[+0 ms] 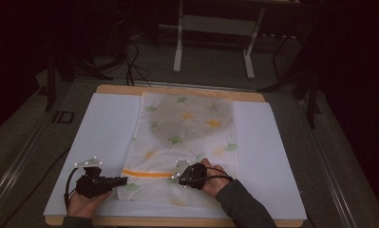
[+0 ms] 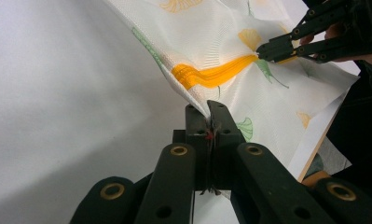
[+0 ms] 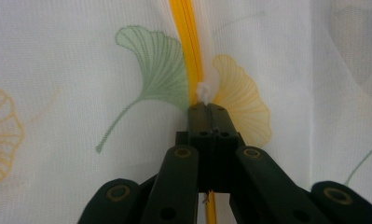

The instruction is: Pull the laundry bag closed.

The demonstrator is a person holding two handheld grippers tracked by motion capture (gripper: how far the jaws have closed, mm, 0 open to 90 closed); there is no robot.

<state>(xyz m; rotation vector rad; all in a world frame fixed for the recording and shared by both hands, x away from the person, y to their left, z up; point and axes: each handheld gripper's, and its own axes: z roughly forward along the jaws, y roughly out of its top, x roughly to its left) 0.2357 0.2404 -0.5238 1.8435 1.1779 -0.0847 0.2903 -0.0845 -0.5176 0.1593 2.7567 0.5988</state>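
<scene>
1. The mesh bag (image 1: 184,142) lies flat on the white table (image 1: 268,156).
2. My left gripper (image 2: 210,112) clamps the bag's edge, anchoring it.
3. My right gripper (image 3: 210,108) is closed on the white zipper pull (image 3: 203,92), ready to run the orange zipper (image 1: 146,173).

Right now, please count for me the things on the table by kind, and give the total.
Mesh bag with leaf print and orange zipper: 1
White sheet under the bag: 1
Hand-held grippers, left gripper and right gripper, both with jaws closed on the bag: 2
Total: 4
</scene>
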